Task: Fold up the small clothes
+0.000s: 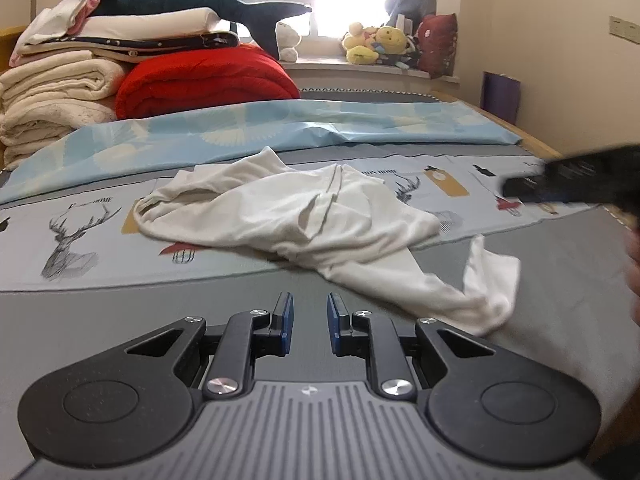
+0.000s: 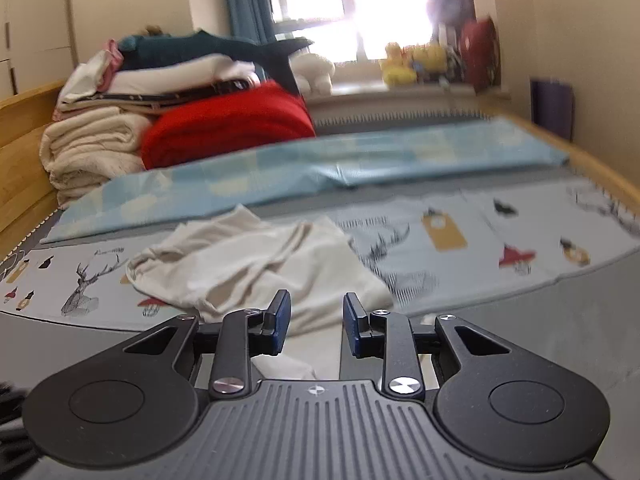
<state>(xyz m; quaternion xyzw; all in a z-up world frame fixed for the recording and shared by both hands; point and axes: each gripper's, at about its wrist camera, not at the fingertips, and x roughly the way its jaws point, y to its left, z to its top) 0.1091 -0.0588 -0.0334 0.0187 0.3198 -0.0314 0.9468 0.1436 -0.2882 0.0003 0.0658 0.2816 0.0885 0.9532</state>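
Note:
A crumpled white garment [image 1: 288,216] lies on the deer-print sheet [image 1: 76,240], and one end trails onto the grey cover [image 1: 120,312] near me. My left gripper [image 1: 310,322] hovers over the grey cover just short of that trailing end. Its blue pads stand a narrow gap apart with nothing between them. In the right wrist view the garment [image 2: 248,268] reaches under my right gripper [image 2: 316,322]. White cloth shows through that gripper's gap, but the pads stand apart and do not press on it. A blurred black shape at the right edge is the right gripper [image 1: 580,184].
Folded cream blankets [image 1: 48,92], a red quilt [image 1: 204,80] and a dark shark plush [image 1: 192,4] are piled at the back left. A light blue sheet [image 1: 280,128] crosses the bed. Plush toys [image 1: 376,42] sit on the windowsill. The wooden bed frame [image 2: 24,148] borders the bed.

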